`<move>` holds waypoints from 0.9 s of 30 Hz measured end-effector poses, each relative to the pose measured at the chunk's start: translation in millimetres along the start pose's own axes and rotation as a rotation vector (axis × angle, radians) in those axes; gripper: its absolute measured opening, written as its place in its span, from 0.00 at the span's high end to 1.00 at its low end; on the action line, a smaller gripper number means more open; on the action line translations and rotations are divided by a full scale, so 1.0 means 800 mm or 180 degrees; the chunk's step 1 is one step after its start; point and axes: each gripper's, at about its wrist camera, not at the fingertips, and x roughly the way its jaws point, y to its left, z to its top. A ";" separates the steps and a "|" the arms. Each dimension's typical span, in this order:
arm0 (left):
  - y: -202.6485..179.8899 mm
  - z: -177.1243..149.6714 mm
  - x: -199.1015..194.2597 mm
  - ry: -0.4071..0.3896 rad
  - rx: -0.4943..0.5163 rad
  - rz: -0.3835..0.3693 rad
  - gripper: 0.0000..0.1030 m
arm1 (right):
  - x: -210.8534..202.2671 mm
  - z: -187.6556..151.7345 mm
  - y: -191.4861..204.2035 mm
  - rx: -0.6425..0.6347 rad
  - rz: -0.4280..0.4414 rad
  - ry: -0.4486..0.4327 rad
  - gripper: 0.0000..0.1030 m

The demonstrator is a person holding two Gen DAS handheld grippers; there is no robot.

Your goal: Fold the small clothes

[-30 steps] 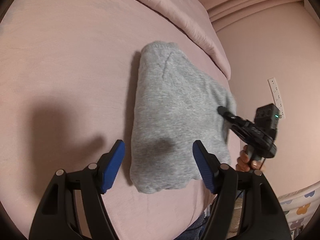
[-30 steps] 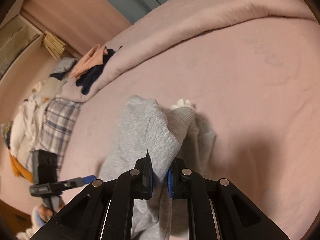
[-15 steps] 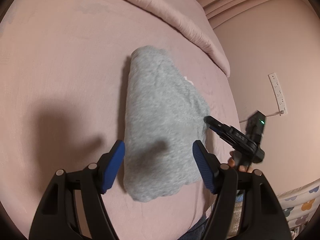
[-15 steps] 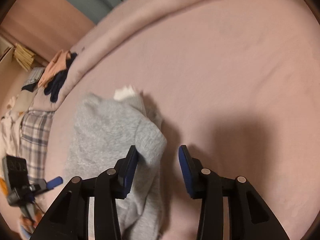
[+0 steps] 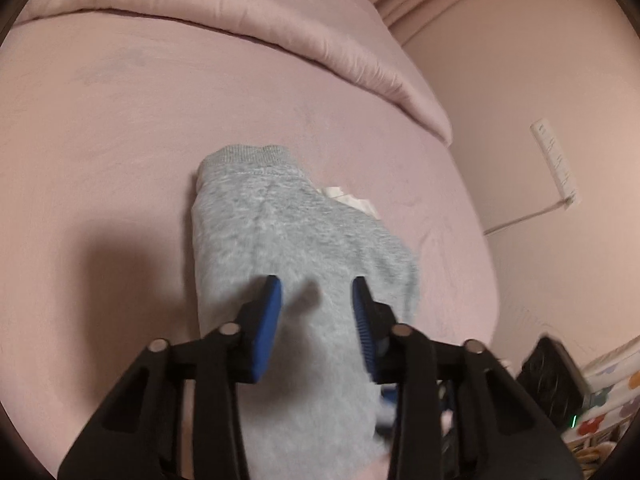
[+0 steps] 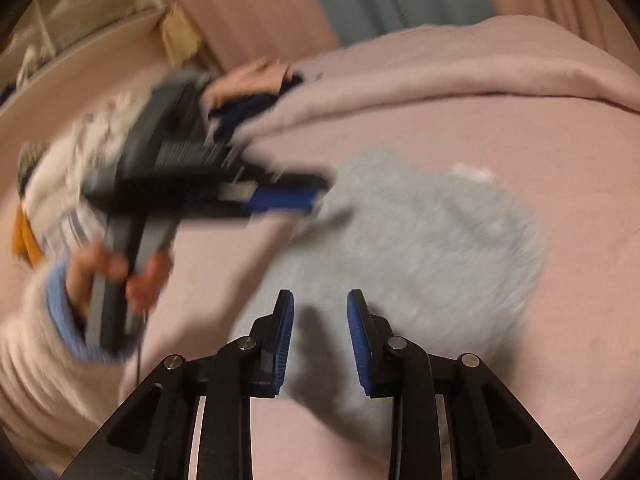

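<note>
A grey fleecy garment [image 5: 288, 248] lies folded on the pink bed, a white label [image 5: 348, 200] showing at its right edge. My left gripper [image 5: 316, 284] is open, its blue fingers [image 5: 268, 320] low over the garment's near part, with nothing between them. In the right wrist view the same garment [image 6: 420, 240] is blurred. My right gripper [image 6: 320, 300] is open and empty over its near edge. The left gripper [image 6: 280, 200] shows there from the side, reaching onto the garment's left edge.
A rolled pink duvet [image 5: 280, 36] runs along the far side of the bed. A pile of other clothes [image 6: 248, 88] lies at the far left. A wall with a socket strip [image 5: 556, 160] is close on the right.
My right gripper opened and let go of the garment's fold, then swung round to its near edge. My left gripper moved forward and down over the garment, its fingers closer together.
</note>
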 end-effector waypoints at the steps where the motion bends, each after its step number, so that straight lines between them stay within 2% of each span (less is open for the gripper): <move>1: 0.002 0.003 0.014 0.0067 0.0014 0.0067 0.70 | 0.014 -0.011 -0.001 -0.0024 -0.0063 0.0149 0.71; 2: 0.007 0.004 0.023 0.0113 0.0000 0.0104 0.71 | 0.020 -0.018 -0.003 -0.0009 -0.0103 0.0231 0.71; 3: 0.014 0.006 0.038 0.0194 -0.0054 0.0192 0.76 | 0.029 -0.028 -0.013 0.0051 -0.0144 0.0349 0.74; 4: 0.019 0.008 0.047 0.0237 -0.0096 0.0252 0.91 | 0.037 -0.037 -0.024 0.0154 -0.0161 0.0436 0.80; 5: 0.027 0.010 0.057 0.0260 -0.0144 0.0294 0.96 | 0.039 -0.043 -0.033 0.0233 -0.0139 0.0436 0.82; 6: 0.036 0.012 0.064 0.0258 -0.0224 0.0290 0.96 | 0.036 -0.046 -0.044 0.0347 -0.0041 0.0382 0.83; 9: 0.054 0.017 0.062 0.0193 -0.0550 0.0037 0.96 | 0.029 -0.042 -0.054 0.0432 0.0013 0.0406 0.85; 12: 0.056 0.017 0.047 0.0063 -0.0549 0.0017 0.98 | 0.016 -0.036 -0.051 0.0392 0.0058 0.0441 0.85; 14: 0.053 0.013 0.031 -0.0028 -0.0556 0.0010 0.93 | -0.001 -0.029 -0.054 0.0478 0.0190 0.0342 0.85; 16: 0.044 0.002 0.012 -0.0102 -0.0467 -0.0035 0.68 | -0.028 -0.017 -0.066 0.0577 0.0255 0.0121 0.85; 18: 0.028 -0.010 -0.003 -0.0136 -0.0325 -0.0019 0.58 | -0.040 0.002 -0.075 0.0627 0.0210 -0.0072 0.85; 21: -0.001 -0.035 -0.014 -0.0081 -0.0036 -0.0074 0.56 | -0.034 0.043 -0.085 0.0573 -0.0103 -0.0162 0.85; 23: -0.015 -0.053 -0.017 -0.0044 0.0093 -0.0150 0.56 | -0.028 0.057 -0.086 0.0524 -0.0210 -0.0174 0.85; 27: -0.029 -0.089 -0.003 0.0077 0.0282 -0.0055 0.58 | 0.017 0.092 -0.098 0.0555 -0.0522 -0.0012 0.85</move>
